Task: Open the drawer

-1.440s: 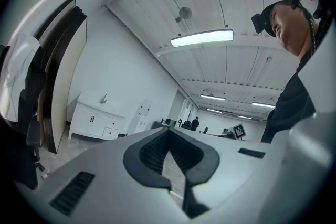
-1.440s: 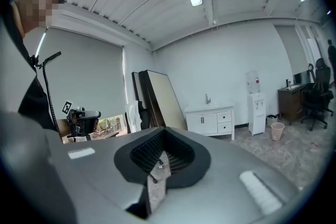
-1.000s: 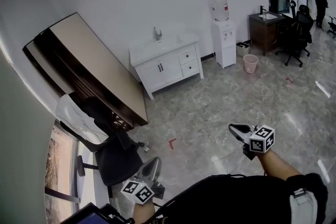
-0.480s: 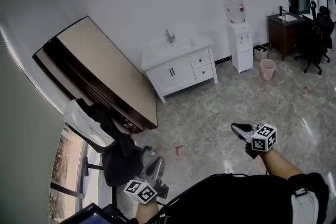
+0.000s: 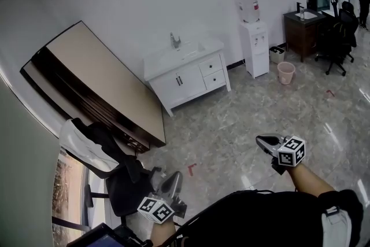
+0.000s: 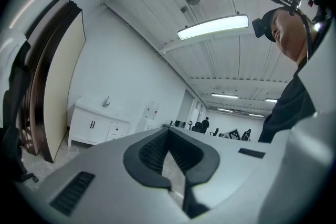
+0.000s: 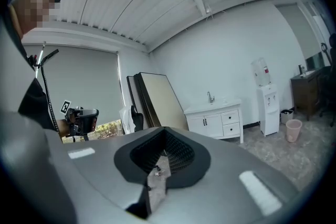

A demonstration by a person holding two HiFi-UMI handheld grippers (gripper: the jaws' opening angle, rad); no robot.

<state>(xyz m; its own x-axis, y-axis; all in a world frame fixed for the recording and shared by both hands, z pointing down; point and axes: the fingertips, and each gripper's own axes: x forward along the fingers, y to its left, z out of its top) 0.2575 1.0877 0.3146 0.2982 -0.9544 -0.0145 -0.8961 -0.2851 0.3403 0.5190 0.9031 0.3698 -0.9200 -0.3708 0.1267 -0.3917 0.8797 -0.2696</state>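
The white sink cabinet [image 5: 176, 83] stands against the far wall, with two small drawers [image 5: 212, 72] stacked at its right end, both closed. It also shows in the left gripper view as the cabinet [image 6: 93, 126] and in the right gripper view as the cabinet [image 7: 214, 122]. Both grippers are held level, far short of it across the floor. My left gripper [image 5: 171, 181] is low at the left and my right gripper [image 5: 263, 140] is at the right. The left gripper [image 6: 167, 135] and the right gripper [image 7: 165, 135] are both shut with nothing between their jaws.
Large boards [image 5: 110, 87] lean on the left wall, with a black office chair [image 5: 118, 173] draped in clothes in front. A water dispenser [image 5: 253, 46], a pink bin [image 5: 285, 72], a dark desk [image 5: 303, 26] and another chair [image 5: 336, 34] stand at the right. Red tape [image 5: 191, 169] marks the tiled floor.
The head view swung right and then back left, and the cabinet looks slightly nearer. Both grippers keep the same pose in the view and stay shut.
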